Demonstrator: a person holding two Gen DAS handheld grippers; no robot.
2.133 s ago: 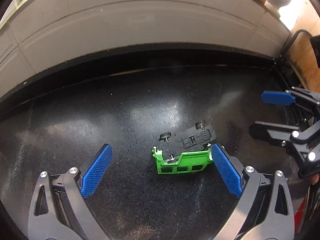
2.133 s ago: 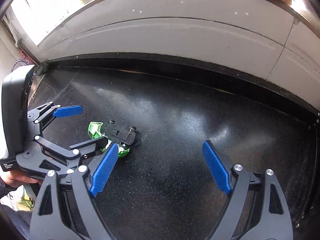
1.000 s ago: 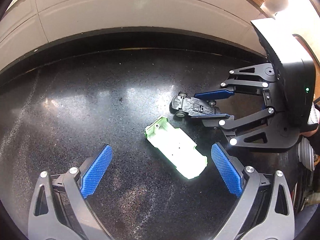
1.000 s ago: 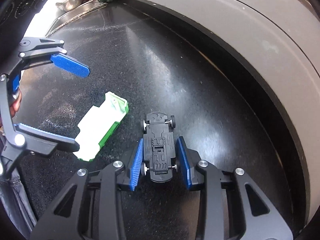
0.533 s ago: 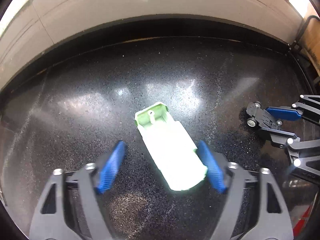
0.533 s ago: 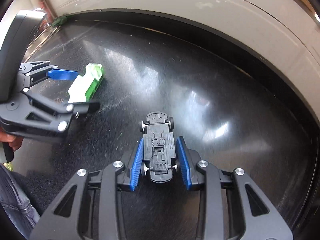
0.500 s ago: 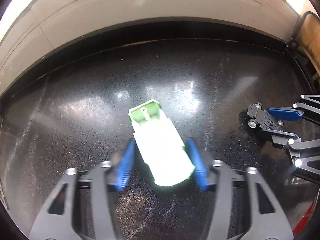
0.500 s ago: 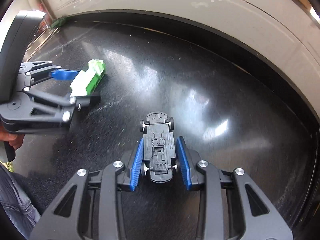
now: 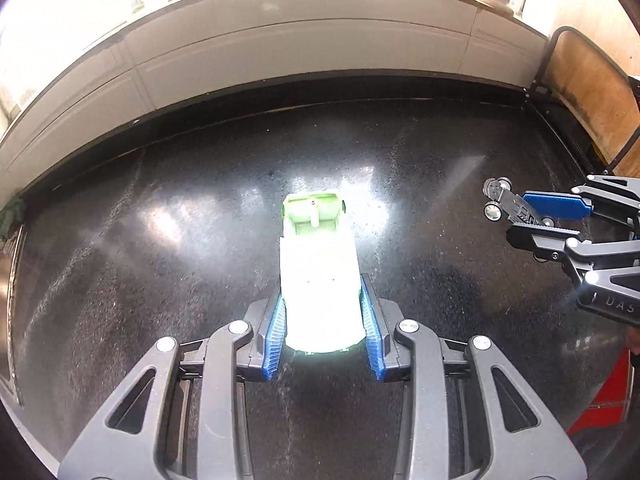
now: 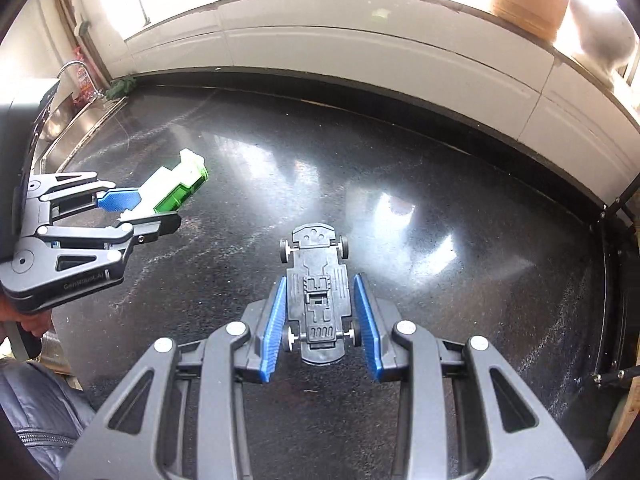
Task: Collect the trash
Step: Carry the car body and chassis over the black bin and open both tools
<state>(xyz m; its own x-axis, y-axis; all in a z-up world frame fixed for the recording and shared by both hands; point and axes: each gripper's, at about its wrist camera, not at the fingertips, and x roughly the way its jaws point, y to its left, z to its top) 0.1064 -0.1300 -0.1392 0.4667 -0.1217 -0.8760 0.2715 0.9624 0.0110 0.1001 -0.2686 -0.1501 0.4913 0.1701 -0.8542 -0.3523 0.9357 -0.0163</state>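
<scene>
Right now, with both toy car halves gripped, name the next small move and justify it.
Probably lift both hands clear of the black countertop and carry the pieces toward a bin, which no view shows. The left gripper pinches the green car shell; the right gripper pinches the black chassis. Nothing else lies loose.

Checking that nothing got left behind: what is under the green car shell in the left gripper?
Only bare black countertop shows around and below the green car shell in the left gripper. The patch directly beneath it is hidden.
</scene>
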